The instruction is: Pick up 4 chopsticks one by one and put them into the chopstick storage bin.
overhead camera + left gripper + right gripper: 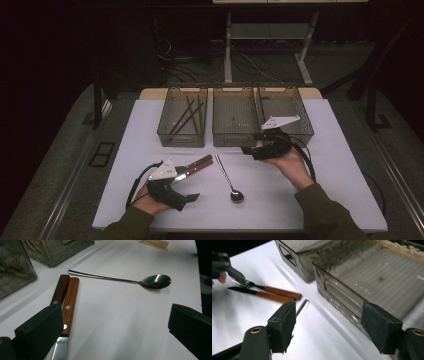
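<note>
Two wooden-handled knives (196, 165) lie side by side on the white table (150, 125), handles pointing toward the bins. A metal spoon (230, 184) rests to their right, bowl toward the person. My left gripper (185, 186) sits low over the knife blades, open; in the left gripper view its jaws (115, 322) stand wide apart, the knife handles (67, 296) beside the left jaw and the spoon (125, 280) beyond. My right gripper (248, 149) hovers at the front wall of the middle bin (235, 142), open and empty (327, 325), facing that bin (337, 297).
Three translucent bins stand in a row at the table's back. The left bin (170, 137) holds several dark sticks; the right bin (305, 130) is behind my right hand. In the right gripper view, the knives (274, 293) and the spoon's handle tip (302, 307) lie left.
</note>
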Demonstrator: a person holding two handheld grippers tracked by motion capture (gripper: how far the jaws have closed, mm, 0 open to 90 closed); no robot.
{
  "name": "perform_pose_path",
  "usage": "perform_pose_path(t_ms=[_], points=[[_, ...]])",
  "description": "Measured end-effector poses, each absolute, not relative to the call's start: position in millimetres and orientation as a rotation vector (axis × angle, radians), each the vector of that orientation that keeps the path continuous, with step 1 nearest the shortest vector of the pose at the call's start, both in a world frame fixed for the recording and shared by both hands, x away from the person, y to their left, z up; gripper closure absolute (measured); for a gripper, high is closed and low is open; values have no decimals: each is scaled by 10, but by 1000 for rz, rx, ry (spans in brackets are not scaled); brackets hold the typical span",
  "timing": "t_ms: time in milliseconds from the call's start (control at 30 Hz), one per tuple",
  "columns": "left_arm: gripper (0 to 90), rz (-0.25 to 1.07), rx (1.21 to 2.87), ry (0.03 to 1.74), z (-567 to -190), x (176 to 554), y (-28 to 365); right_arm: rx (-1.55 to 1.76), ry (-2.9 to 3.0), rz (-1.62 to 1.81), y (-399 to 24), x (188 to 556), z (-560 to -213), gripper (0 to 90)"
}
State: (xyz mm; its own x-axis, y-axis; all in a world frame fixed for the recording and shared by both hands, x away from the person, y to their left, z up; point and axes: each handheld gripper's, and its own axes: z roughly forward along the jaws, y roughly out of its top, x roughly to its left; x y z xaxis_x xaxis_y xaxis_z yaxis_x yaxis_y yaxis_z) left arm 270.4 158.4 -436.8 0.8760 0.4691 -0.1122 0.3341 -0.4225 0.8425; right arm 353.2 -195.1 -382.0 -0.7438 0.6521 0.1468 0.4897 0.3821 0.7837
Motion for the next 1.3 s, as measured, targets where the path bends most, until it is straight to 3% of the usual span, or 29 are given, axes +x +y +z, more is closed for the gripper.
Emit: perform_pose_path(t_ms=[533, 1300], points=[[0, 177, 2060, 583, -4370, 2709, 1588, 1127, 2393, 1236, -2582, 3191, -3932, 288], [0, 187, 2070, 592, -4369, 2708, 1596, 1254, 2373, 1124, -3112, 2725, -4142, 316]])
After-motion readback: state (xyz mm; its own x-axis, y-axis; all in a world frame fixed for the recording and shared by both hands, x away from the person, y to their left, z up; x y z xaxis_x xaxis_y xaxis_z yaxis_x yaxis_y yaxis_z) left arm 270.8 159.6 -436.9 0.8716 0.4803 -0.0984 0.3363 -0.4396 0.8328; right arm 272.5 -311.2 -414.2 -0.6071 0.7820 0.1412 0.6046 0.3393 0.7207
